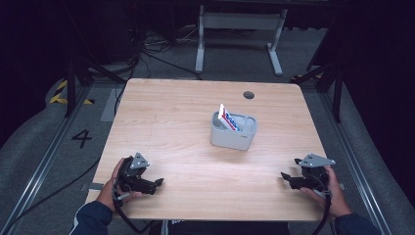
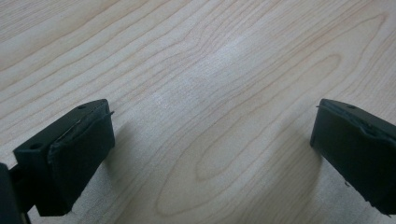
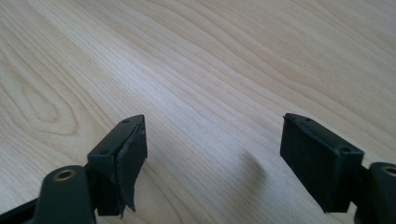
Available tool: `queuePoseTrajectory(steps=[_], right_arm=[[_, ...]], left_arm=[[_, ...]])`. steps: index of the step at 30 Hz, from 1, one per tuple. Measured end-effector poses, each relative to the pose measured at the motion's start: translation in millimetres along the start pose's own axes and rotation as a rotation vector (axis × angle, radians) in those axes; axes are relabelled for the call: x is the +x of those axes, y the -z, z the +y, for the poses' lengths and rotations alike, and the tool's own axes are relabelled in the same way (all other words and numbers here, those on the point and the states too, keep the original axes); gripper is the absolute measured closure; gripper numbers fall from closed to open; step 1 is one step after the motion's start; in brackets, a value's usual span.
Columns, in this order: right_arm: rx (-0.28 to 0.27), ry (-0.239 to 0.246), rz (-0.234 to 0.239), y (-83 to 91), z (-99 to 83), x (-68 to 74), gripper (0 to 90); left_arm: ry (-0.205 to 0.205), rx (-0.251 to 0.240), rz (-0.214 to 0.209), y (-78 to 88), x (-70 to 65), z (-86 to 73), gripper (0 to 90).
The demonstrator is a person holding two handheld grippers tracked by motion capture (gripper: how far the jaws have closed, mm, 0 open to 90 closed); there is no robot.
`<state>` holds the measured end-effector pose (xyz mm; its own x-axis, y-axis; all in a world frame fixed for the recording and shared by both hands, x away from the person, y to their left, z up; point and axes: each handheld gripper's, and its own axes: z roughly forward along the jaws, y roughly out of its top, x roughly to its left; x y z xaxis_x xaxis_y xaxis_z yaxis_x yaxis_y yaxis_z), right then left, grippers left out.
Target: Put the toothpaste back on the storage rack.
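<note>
Landmark: grey bin [image 1: 234,131] just past the middle of the wooden table [image 1: 166,122].

Left gripper [image 1: 155,185] sits near the table's front edge, well left and in front of the bin, held by the left hand [image 1: 111,188]. Jaws point right toward the table middle. In the left gripper view the jaws are spread wide, bare wood between them, gripping nothing.

In the bin: one flat packet [image 1: 228,118], white with blue and red print, leaning upright against the bin's left wall, top poking above the rim.

Right gripper [image 1: 288,177] lies well right and in front of the bin, held by the right hand [image 1: 335,196]. Jaws point left, wide apart, empty.
</note>
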<state>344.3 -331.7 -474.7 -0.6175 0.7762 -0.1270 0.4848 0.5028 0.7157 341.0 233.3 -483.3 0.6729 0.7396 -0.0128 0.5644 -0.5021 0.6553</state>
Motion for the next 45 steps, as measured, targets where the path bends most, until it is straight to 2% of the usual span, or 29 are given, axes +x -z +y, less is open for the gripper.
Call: queuePoseTrajectory(steps=[2, 7, 8, 10, 17, 20, 45], right_arm=[[0.010, -0.026, -0.004, -1.7, -4.2, -3.3, 21.5], [-0.025, -0.098, 0.035, -3.1, -13.4, -11.7, 17.2], [-0.023, -0.128, 0.054, -3.8, -14.9, -15.0, 16.6], [-0.021, -0.146, 0.045, -3.6, -15.7, -17.6, 16.5], [-0.018, -0.136, 0.055, -4.4, -15.4, -19.4, 15.3], [-0.016, -0.131, 0.056, -4.7, -15.3, -19.7, 15.1], [-0.018, -0.131, 0.058, -5.1, -15.1, -20.2, 14.6]], left_arm=[[0.000, 0.000, 0.000, 0.0, 0.0, 0.0, 0.2], [0.000, 0.003, 0.001, -0.1, 0.0, 0.3, 0.2], [-0.001, 0.004, -0.001, -0.2, 0.0, 0.5, 0.2], [-0.001, 0.004, -0.001, -0.3, 0.0, 0.7, 0.2], [0.001, 0.003, 0.001, -0.4, -0.2, 0.8, 0.2], [0.016, 0.006, 0.011, -0.6, -1.8, 1.4, 0.2], [0.017, 0.006, 0.014, -0.7, -1.9, 1.5, 0.2]])
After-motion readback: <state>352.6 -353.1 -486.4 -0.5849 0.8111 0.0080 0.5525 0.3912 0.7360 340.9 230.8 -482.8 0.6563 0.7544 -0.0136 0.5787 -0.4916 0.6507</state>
